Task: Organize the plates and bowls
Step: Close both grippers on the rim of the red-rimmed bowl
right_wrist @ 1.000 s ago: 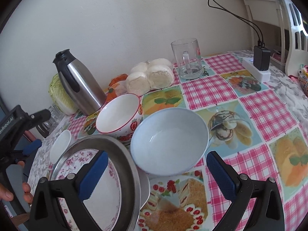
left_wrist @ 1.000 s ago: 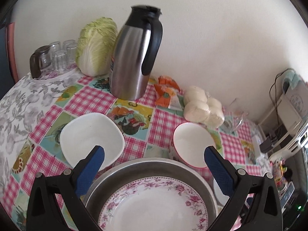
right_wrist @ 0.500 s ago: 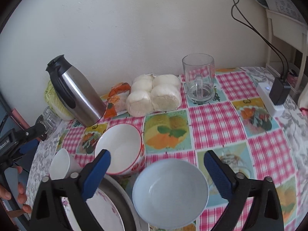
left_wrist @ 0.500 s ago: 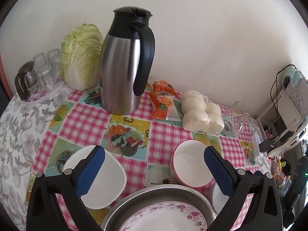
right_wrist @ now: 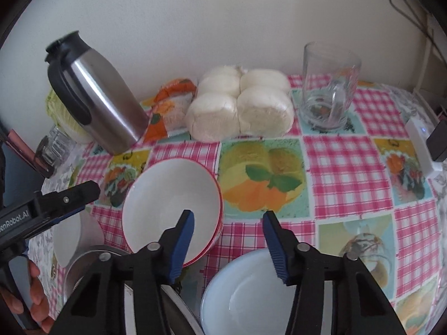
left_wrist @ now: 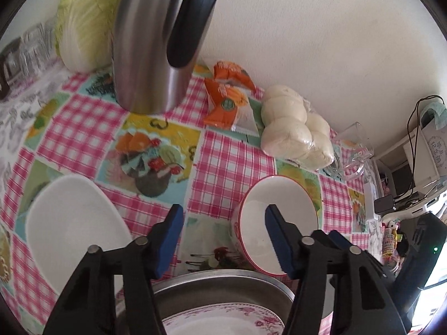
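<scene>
A white bowl with a red rim (left_wrist: 279,212) stands mid-table, and both grippers straddle its rim from opposite sides. My left gripper (left_wrist: 223,217) has one finger over the bowl's inside, with the bowl's left wall between its closing jaws. My right gripper (right_wrist: 227,223) has the bowl's (right_wrist: 167,203) right wall between its closing jaws. No pad visibly presses on it. A squarish white bowl (left_wrist: 75,223) lies to the left. A pale blue bowl (right_wrist: 251,293) sits under the right gripper. A floral plate (left_wrist: 223,318) lies in a metal basin (left_wrist: 223,284).
Along the wall stand a steel jug (left_wrist: 151,50), a cabbage (left_wrist: 83,22), small glasses (left_wrist: 30,47), orange snack packs (left_wrist: 226,100), bagged white buns (right_wrist: 240,109) and a glass mug (right_wrist: 329,89). A power strip (right_wrist: 421,145) lies at the right edge. A hand (right_wrist: 36,307) holds the left gripper.
Both grippers have moved forward towards the wall, onto the red-rimmed bowl. Their jaws have narrowed from wide open to about half. The basin and pale blue bowl have slid down in the views.
</scene>
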A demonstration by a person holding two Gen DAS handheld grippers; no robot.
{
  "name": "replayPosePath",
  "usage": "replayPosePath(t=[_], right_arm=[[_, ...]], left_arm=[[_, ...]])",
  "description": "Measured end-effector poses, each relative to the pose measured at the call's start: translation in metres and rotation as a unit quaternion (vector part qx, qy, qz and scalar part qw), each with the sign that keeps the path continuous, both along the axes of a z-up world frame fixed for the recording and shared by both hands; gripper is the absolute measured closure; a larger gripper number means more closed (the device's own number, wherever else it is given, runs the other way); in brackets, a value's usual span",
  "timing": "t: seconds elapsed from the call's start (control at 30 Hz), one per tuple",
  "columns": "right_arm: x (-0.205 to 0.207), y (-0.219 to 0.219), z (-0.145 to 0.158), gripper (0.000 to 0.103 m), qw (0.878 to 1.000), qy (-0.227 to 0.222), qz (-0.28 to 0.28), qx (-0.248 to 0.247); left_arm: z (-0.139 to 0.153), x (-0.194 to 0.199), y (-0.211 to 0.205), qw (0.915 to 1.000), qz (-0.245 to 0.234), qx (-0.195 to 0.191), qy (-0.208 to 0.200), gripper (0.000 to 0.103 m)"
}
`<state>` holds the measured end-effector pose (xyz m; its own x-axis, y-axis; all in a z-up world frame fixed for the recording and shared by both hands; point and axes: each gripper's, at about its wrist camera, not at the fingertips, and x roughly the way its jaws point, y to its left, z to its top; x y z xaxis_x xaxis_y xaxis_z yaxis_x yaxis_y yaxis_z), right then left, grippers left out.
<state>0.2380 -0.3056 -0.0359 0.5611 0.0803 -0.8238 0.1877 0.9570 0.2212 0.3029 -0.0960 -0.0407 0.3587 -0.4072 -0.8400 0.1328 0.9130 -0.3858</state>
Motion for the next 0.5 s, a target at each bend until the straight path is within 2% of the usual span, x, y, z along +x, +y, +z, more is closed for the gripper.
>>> replayPosePath(t=[0.07,0.2,0.3,0.43,0.5], right_arm=[[0.004,0.0,-0.008,0.057,1.0,0.008,-0.002,0.003],[0.011,0.004,-0.02,0.071,1.0,0.02,0.004,0.0],[0.016,0.009,-0.026,0.075,1.0,0.027,0.015,-0.004],[0.021,0.011,-0.03,0.079,0.999,0.032,0.019,-0.009],[0.022,0.012,-0.031,0.082,0.999,0.032,0.021,-0.008]], left_arm=[[-0.01,0.002,-0.004,0.9999,0.0,0.001,0.013,0.059],[-0.027,0.004,-0.016,0.9991,-0.013,-0.018,0.035,0.066],[-0.036,0.007,-0.027,0.9983,-0.025,-0.011,0.051,0.067],[-0.046,0.008,-0.038,0.9971,-0.031,-0.005,0.069,0.082],[-0.047,0.007,-0.041,0.9977,-0.032,0.011,0.059,0.089]])
